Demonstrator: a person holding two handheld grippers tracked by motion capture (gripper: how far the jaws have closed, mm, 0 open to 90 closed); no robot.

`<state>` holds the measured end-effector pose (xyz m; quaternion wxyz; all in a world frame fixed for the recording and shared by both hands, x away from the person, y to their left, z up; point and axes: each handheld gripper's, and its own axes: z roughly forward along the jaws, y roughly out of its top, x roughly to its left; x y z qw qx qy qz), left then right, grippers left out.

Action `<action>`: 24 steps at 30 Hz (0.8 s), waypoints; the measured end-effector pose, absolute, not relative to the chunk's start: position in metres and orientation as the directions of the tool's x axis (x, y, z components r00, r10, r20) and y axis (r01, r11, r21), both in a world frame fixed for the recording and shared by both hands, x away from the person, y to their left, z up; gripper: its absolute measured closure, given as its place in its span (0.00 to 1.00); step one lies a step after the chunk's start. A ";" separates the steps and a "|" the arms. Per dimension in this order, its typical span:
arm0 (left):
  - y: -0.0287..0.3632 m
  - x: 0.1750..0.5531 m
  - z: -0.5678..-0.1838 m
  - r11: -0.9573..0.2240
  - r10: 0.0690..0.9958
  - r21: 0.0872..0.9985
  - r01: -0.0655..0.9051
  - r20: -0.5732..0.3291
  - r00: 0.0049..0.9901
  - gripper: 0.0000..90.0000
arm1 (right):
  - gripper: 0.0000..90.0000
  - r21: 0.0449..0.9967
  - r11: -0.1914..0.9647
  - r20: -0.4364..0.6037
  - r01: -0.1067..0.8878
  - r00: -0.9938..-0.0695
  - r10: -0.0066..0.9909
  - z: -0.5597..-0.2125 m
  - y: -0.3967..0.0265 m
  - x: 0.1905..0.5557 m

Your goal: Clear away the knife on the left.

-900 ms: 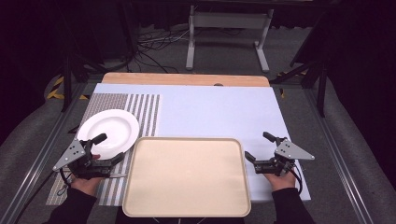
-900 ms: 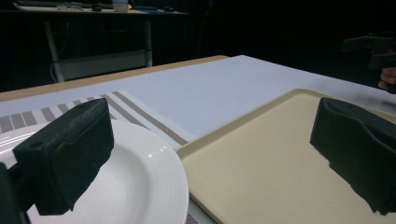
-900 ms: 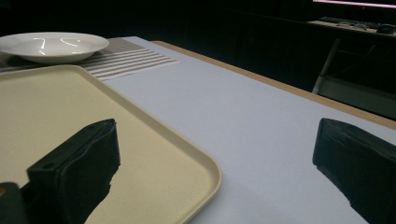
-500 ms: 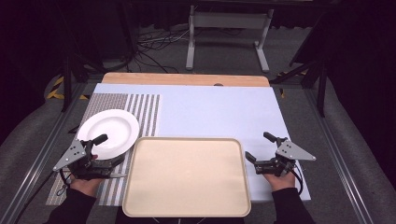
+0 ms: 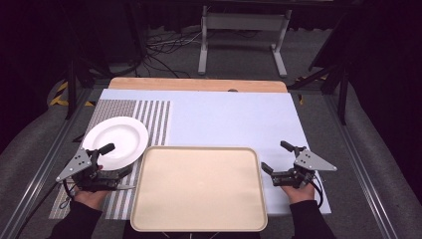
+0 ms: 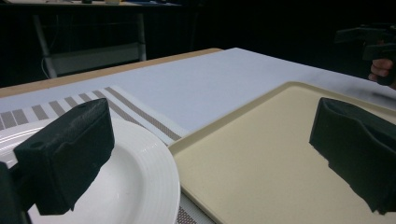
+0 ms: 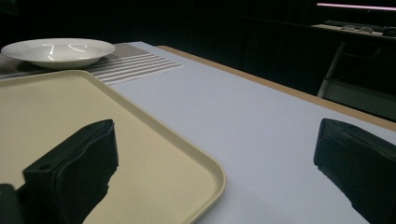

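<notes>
Two hand-held grippers apart | tray [image 5: 199, 189] long axis left-right | plate [image 5: 115, 141] beside

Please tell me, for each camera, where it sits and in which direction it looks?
High view: above the person's side, looking forward and down on tray, white plate, both hands.
Left gripper view: low, between open jaws, facing plate and tray.
Right gripper view: low, between open jaws, across the tray's corner.
All three share tray and plate.
</notes>
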<state>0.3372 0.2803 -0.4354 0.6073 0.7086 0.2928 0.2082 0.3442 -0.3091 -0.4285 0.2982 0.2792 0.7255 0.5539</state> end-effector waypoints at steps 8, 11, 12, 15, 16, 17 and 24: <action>0.285 0.339 -0.431 -0.167 0.641 0.964 0.207 -0.053 0.766 0.01 | 0.01 0.969 0.234 -0.122 0.077 -0.676 0.727 -0.429 -0.309 0.344; 0.289 0.340 -0.427 -0.185 0.625 0.959 0.215 -0.054 0.778 0.01 | 0.01 0.969 0.234 -0.121 0.079 -0.673 0.729 -0.429 -0.309 0.344; 0.291 0.340 -0.423 -0.217 0.605 0.950 0.224 -0.049 0.795 0.02 | 0.01 0.969 0.232 -0.116 0.086 -0.671 0.733 -0.429 -0.309 0.344; 0.293 0.341 -0.419 -0.249 0.588 0.942 0.225 -0.038 0.808 0.02 | 0.00 0.969 0.226 -0.105 0.098 -0.665 0.739 -0.430 -0.309 0.345; 0.294 0.341 -0.417 -0.266 0.583 0.937 0.225 -0.030 0.812 0.02 | 0.00 0.968 0.227 -0.101 0.104 -0.667 0.738 -0.431 -0.309 0.346; 0.296 0.341 -0.413 -0.279 0.578 0.931 0.234 -0.032 0.815 0.02 | 0.00 0.968 0.227 -0.101 0.105 -0.668 0.738 -0.431 -0.308 0.346; 0.304 0.345 -0.404 -0.363 0.545 0.894 0.263 -0.025 0.838 0.02 | 0.01 0.967 0.233 -0.104 0.104 -0.672 0.733 -0.431 -0.309 0.346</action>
